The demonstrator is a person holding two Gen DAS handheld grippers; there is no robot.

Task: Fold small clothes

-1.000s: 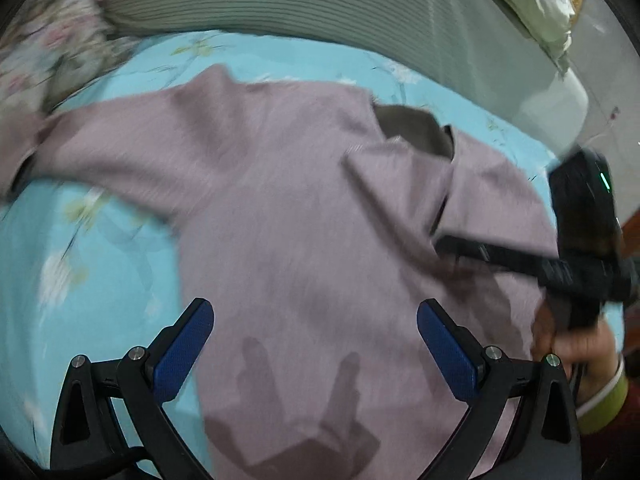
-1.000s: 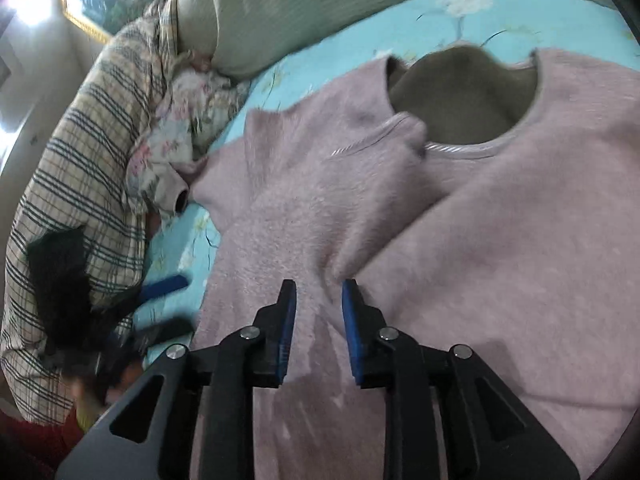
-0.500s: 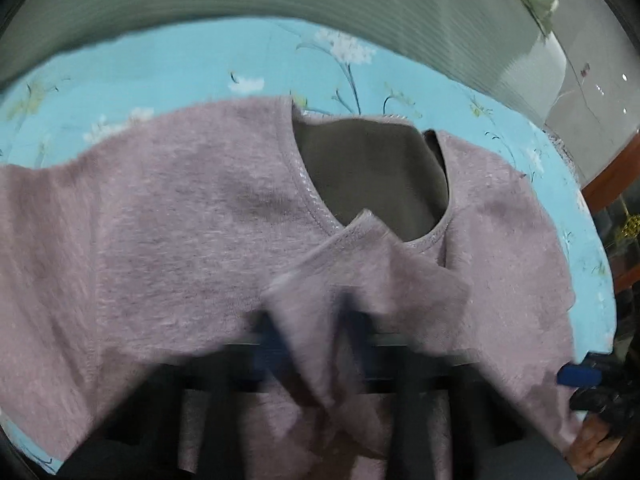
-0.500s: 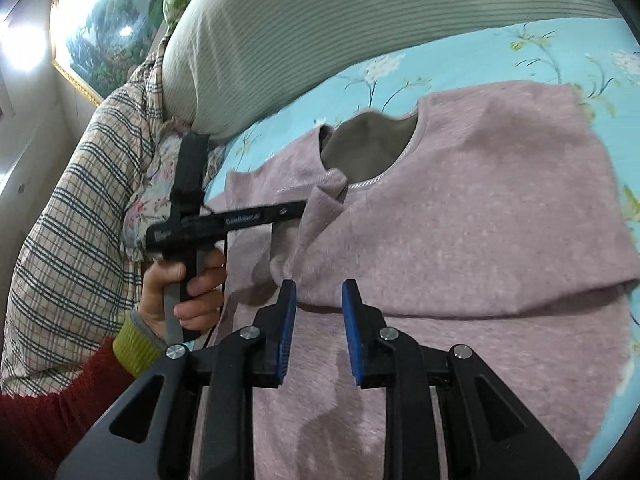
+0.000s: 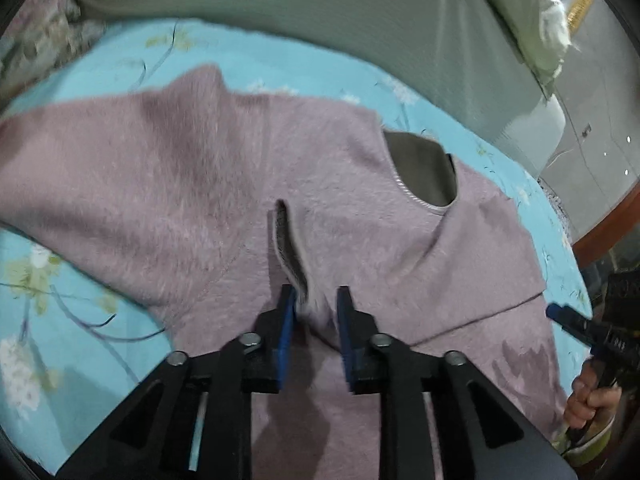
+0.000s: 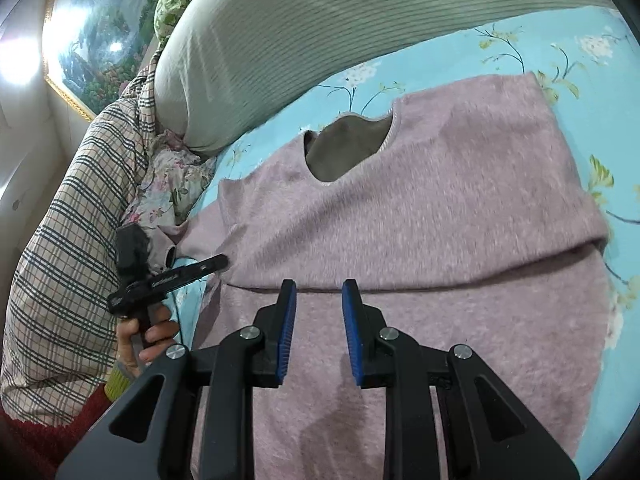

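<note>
A fuzzy mauve sweater [image 5: 200, 184] lies on the blue floral bed sheet [image 5: 68, 312], neck hole [image 5: 424, 172] toward the pillow. My left gripper [image 5: 316, 300] is shut on a raised fold of the sweater's fabric near its middle. In the right wrist view the sweater [image 6: 420, 220] has one sleeve folded across the body, and my right gripper [image 6: 318, 300] hovers over its lower part, narrowly open and empty. The left gripper [image 6: 216, 262] shows at the sweater's left edge there. The right gripper [image 5: 560, 314] shows at the far right of the left view.
A long grey striped pillow [image 6: 320, 20] lies behind the sweater. A plaid blanket [image 6: 72, 240] and flowered cloth [image 6: 172, 188] are piled at the left. A framed painting [image 6: 100, 20] hangs on the wall. The bed's edge [image 5: 600, 232] curves at the right.
My left gripper moved in, closed on a fold of the sweater and has drawn it back toward the sweater's left side. The right gripper pulled back from the sweater with unchanged jaws.
</note>
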